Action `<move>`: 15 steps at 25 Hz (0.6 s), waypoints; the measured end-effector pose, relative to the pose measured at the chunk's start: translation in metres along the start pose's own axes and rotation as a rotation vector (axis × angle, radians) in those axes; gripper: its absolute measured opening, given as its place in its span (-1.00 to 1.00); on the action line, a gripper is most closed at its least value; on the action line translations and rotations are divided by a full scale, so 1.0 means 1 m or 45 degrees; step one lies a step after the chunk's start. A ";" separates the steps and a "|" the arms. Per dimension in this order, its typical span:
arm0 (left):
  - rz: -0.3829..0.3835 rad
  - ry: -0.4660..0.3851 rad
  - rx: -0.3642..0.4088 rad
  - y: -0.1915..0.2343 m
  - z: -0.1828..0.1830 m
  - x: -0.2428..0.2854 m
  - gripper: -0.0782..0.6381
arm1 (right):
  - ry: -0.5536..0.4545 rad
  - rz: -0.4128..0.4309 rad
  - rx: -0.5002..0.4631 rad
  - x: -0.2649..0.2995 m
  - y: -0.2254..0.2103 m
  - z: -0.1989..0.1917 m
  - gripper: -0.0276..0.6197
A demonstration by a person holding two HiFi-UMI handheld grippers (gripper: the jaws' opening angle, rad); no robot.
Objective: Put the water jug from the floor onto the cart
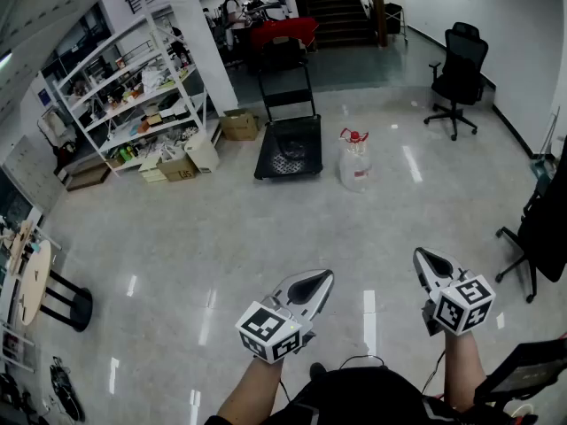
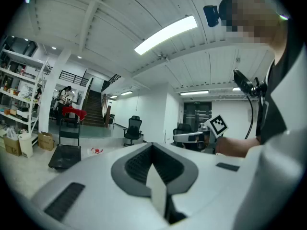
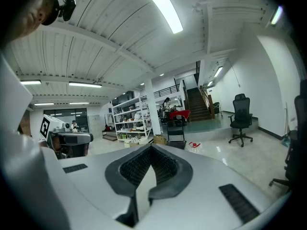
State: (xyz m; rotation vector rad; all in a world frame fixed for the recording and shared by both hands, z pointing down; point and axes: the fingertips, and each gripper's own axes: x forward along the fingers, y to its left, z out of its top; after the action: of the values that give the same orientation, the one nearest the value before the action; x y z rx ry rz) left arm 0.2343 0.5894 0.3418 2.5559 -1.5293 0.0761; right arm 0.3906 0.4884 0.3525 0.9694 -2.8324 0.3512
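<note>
Floor (image 1: 221, 237), pale and glossy, is stretching across a wide workshop-like room and is throwing back the ceiling lights in bright streaks. Well to the left of the cart (image 1: 288, 149), a white shelving rack (image 1: 133, 96) is standing loaded with small goods. Cardboard boxes (image 1: 237, 124) are sitting on the floor between the rack and the cart. The cart, a black platform trolley with an upright handle, is resting on the floor in the far middle of the room. Behind the cart a red-covered table (image 1: 285, 32) is standing with a person (image 1: 236, 5) beside it, and a staircase (image 1: 335, 7) is rising. The water jug (image 1: 355, 162) is standing upright on the floor just to the right of the cart, apart from it, its red cap on top. Farther right of the cart, a black office chair (image 1: 459, 73) is standing near the wall.

On the near side of the cart and well apart from it, the left tool (image 1: 317, 283) is hanging in the air with its jaws pressed together and nothing between them. To its right, the right tool (image 1: 431, 264) is hovering with its jaws fully closed too, gripping nothing and touching nothing.
</note>
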 end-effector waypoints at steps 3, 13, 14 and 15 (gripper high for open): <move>0.006 -0.006 -0.004 0.002 0.002 -0.003 -0.78 | 0.000 0.001 -0.001 0.000 0.003 0.003 -0.91; 0.010 -0.006 -0.008 0.005 -0.001 -0.003 -0.78 | 0.003 0.011 -0.002 0.003 0.005 0.001 -0.91; 0.011 -0.006 -0.010 0.006 -0.001 -0.004 -0.78 | 0.005 0.014 0.004 0.003 0.007 0.001 -0.91; 0.011 -0.006 -0.012 0.007 0.000 -0.006 -0.78 | 0.003 0.015 0.013 0.004 0.009 0.002 -0.91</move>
State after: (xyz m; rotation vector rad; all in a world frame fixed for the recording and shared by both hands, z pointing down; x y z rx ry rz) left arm 0.2252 0.5918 0.3420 2.5444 -1.5387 0.0639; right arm 0.3814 0.4926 0.3496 0.9546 -2.8379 0.3686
